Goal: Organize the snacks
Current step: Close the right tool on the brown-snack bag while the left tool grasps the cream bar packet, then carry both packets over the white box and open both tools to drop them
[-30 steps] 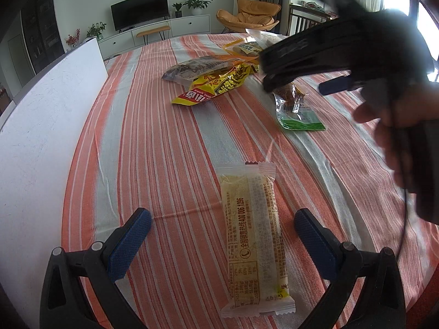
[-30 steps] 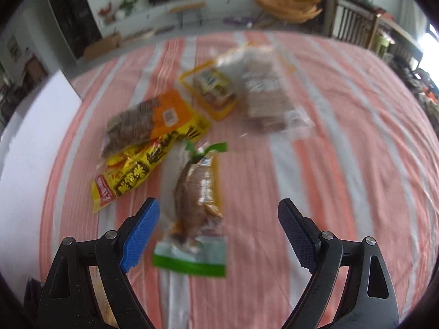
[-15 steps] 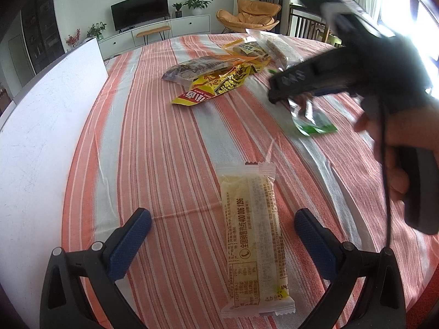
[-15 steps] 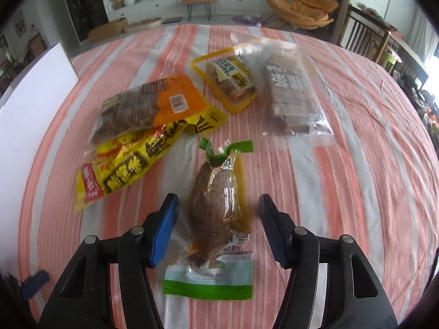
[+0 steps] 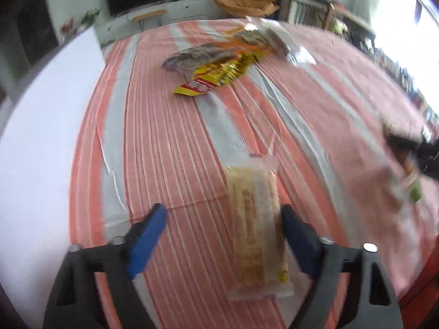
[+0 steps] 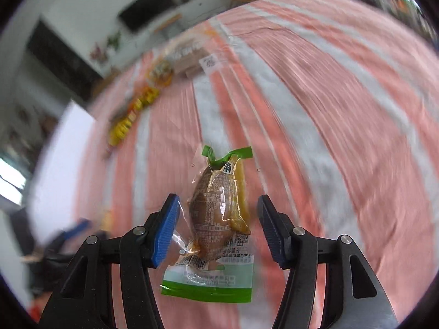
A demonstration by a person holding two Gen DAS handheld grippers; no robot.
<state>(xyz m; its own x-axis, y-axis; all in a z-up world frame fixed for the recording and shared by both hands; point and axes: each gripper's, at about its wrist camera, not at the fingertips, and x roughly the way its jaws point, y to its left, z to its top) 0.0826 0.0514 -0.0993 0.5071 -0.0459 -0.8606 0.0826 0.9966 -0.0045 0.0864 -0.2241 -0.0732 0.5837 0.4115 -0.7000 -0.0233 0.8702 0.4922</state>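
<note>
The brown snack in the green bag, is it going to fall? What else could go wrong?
It might. The right gripper holds the brown snack pouch in the air, and the jaws seem to catch mostly its slippery clear edge, so a quick swing could shake it loose.

The left gripper is closing its jaws on the yellow bar, which sits against one side, not in the middle. It could get shoved sideways or pinched by its edge.
</note>
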